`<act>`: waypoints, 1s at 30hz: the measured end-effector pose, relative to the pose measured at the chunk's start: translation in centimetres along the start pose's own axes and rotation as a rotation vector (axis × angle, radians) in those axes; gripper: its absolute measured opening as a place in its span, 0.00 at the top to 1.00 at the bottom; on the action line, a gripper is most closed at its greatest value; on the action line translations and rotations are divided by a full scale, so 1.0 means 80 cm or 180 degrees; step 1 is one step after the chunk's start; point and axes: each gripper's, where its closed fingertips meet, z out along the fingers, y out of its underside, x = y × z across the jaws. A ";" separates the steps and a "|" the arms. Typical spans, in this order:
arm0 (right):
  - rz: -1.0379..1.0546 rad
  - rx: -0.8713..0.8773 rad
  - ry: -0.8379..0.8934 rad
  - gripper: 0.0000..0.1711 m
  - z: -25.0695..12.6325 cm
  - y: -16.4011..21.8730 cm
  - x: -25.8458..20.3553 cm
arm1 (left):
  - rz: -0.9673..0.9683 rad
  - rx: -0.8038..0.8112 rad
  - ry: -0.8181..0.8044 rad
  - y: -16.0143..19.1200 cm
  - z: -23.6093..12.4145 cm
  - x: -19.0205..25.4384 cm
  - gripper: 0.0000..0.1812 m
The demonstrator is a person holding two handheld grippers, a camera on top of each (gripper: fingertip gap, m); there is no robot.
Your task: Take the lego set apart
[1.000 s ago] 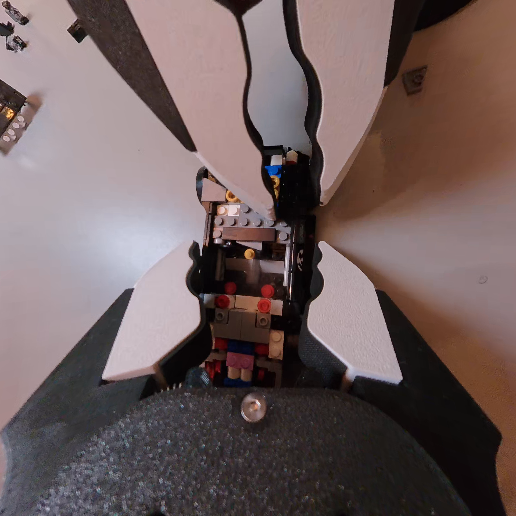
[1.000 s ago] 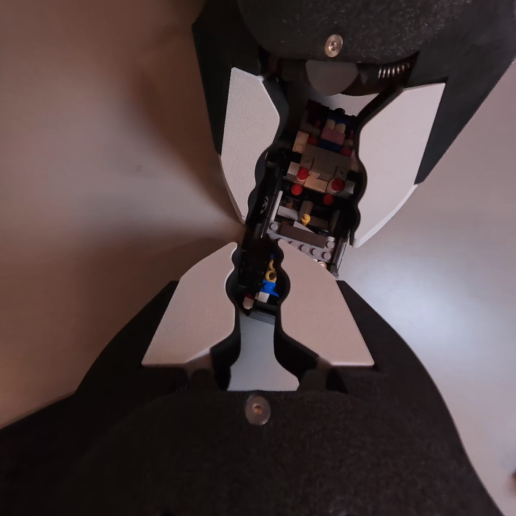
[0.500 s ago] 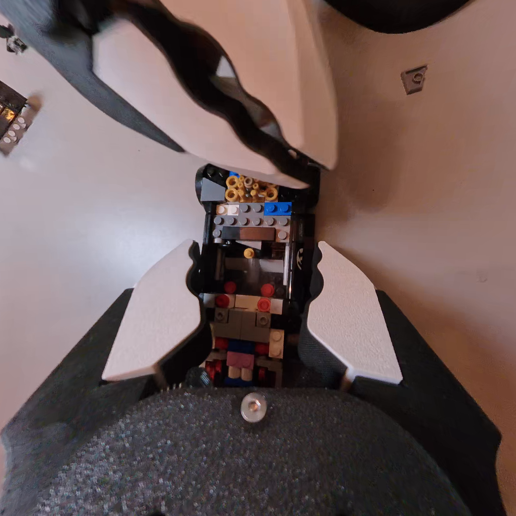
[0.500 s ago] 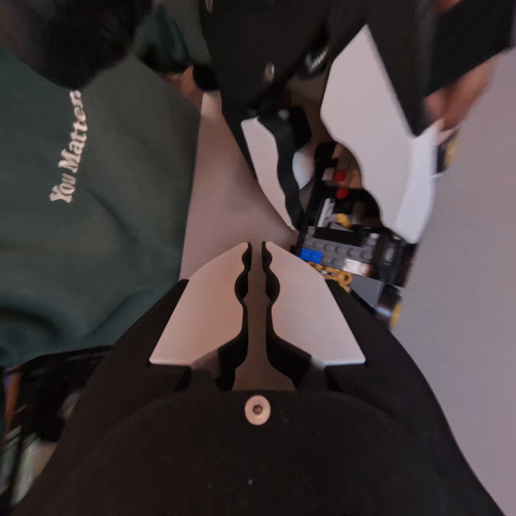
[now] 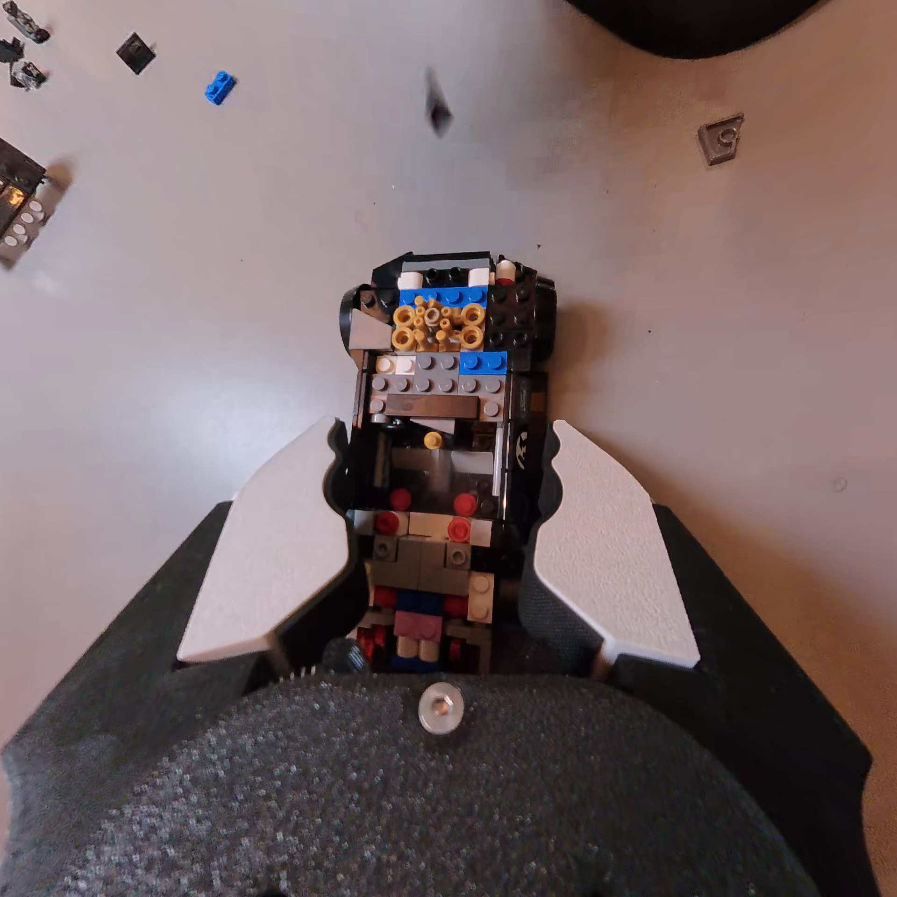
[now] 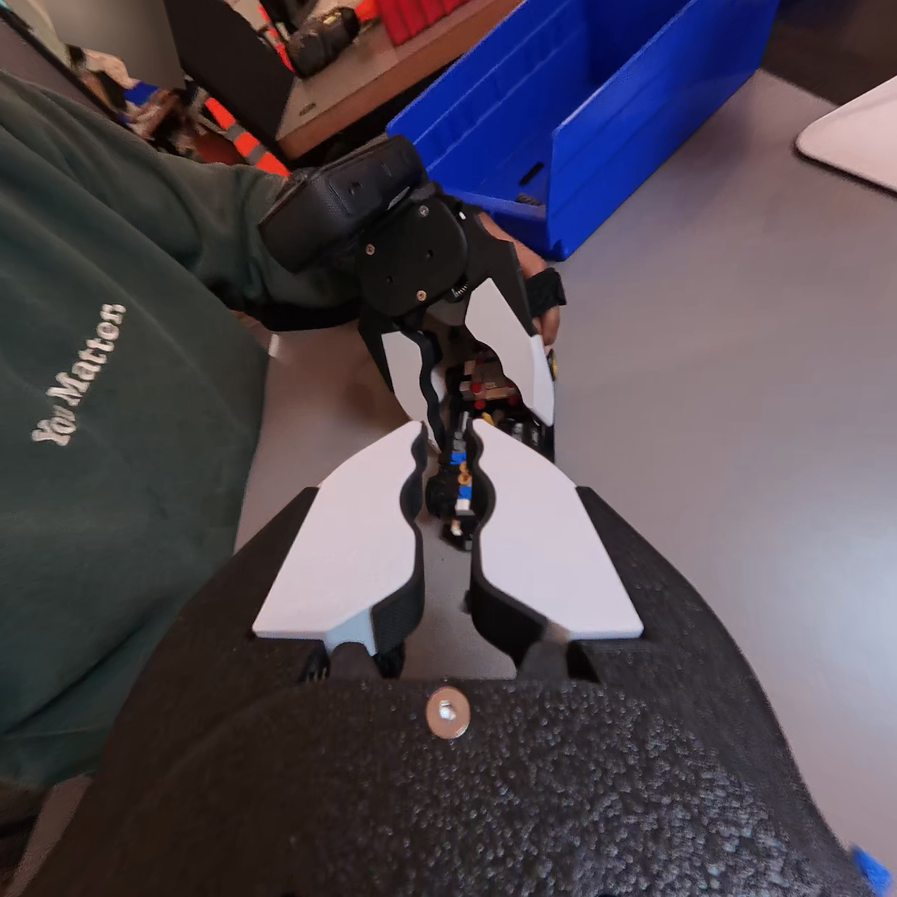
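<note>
Left wrist view: our left gripper (image 5: pixel 444 490) still pinches the car (image 5: pixel 444 437); our right gripper (image 6: pixel 449 437), narrowly parted and empty, has pulled off, a black piece (image 5: pixel 437 104) freed.

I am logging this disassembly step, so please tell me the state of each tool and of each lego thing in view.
left tool, shut on the lego car.
lego car, clamped, partly stripped, inner studs exposed.
right tool, slightly open, empty.
blue brick, detached, lying on the table.
grey piece, detached, lying on the table.
black piece, detached, blurred; cannot tell if it is at rest.
</note>
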 end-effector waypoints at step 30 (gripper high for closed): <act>-0.0639 -0.1914 0.1008 0.92 0.024 0.196 -0.085 | 0.0124 0.0598 0.0383 -0.072 -0.019 0.051 0.62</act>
